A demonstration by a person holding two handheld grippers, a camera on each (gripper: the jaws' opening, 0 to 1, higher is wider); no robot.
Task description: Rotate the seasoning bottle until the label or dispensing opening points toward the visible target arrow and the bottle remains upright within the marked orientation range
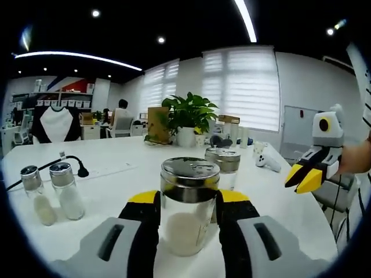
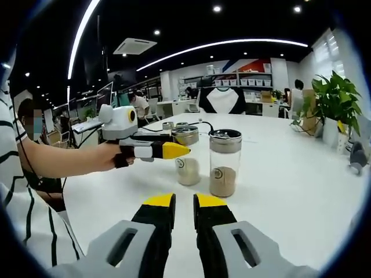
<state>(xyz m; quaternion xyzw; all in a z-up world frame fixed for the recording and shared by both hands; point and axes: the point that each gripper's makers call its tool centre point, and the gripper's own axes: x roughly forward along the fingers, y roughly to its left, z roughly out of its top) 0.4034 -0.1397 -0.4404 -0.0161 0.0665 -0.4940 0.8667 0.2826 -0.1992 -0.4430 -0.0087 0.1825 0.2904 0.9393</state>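
1. In the left gripper view, we are looking at a clear glass seasoning jar (image 1: 188, 205) with a shiny perforated metal lid, standing upright on a smooth white table (image 1: 116, 174) and partly filled with pale powder.
2. The left gripper (image 1: 188, 217) is closing its black, yellow-tipped jaws on the jar's two sides, so the jar is sitting between them.
3. A second jar (image 1: 225, 165) with a metal lid is standing just behind, and two small glass shakers (image 1: 53, 194) are standing well to the left.
4. In the right gripper view, the right gripper (image 2: 184, 214) is hovering above the table with its jaws narrow, nearly touching, and holding nothing.
5. There, a hand (image 2: 119, 156) with a bare forearm is reaching in from the left, holding the left gripper level at the lighter jar (image 2: 186, 155); a jar of brown powder (image 2: 224, 163) is standing just beside it.
6. A leafy potted plant (image 1: 188, 119) is sitting farther back.
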